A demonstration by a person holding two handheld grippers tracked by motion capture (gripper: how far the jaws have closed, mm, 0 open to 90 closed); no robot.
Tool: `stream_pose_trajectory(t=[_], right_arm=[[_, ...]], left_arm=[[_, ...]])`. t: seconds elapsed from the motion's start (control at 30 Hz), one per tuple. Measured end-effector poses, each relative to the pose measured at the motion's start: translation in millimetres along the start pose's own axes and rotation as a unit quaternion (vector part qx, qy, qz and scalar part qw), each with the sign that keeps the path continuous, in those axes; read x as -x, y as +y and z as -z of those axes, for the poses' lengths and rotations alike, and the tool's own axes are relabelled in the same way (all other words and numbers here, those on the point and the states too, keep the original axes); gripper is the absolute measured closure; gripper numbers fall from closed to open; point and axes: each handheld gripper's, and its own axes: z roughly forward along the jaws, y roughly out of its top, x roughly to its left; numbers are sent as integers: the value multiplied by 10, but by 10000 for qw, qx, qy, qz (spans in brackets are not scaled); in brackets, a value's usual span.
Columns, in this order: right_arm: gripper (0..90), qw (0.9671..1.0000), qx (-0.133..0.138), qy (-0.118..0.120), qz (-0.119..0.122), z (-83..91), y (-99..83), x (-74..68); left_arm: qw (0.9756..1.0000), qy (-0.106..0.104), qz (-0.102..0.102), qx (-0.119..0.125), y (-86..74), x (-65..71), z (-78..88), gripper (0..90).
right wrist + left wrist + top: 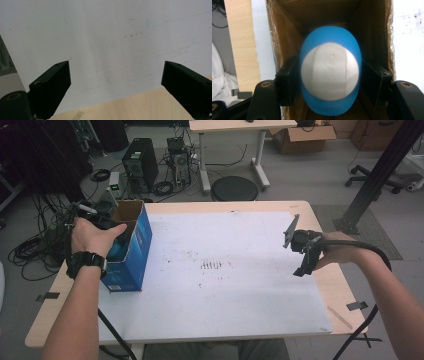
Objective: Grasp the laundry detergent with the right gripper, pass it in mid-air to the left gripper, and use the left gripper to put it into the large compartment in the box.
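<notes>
Black watch (86,262) on the left wrist; black claws trail black cables (367,249).

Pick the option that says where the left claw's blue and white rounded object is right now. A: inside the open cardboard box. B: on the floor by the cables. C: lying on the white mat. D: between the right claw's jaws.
A: in the left gripper view the left claw clamps the blue and white rounded object between the brown inner walls of the box.
</notes>
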Motion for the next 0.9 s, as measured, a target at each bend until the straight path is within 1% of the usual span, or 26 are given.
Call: stream_pose_trajectory(t=[0.13,0.23,0.4,0.5,0.57,0.63,0.67,0.77,0.9], right_arm=[[87,10000,4,19,-8,-12,0,-9],[88,10000,-13,22,5,-23,-1,-12],[87,10000,-13,33,-12,-32,-13,-16],[87,10000,-22,33,-7,-37,-23,-16],[87,10000,-24,30,-21,-33,-30,-16],[87,10000,-3,39,-30,-34,-34,-16],[88,10000,-10,37,-31,-33,-36,-17],[87,10000,-8,27,-41,-28,-39,-19],[87,10000,0,35,-40,-20,-42,-21]], left_arm=[[10000,-15,26,4,-2,3,-10,379],[10000,2,-19,-32,5,13,-10,377],[10000,10,-21,-34,11,34,-15,375],[9999,-64,-35,-72,13,38,-16,368],[10000,-47,-19,-76,8,39,-18,365],[10000,-72,-12,-67,3,33,-15,360],[10000,-67,-6,-54,1,32,-12,344],[10000,-35,-8,-24,0,28,37,335],[9999,13,-101,59,4,33,151,322]])
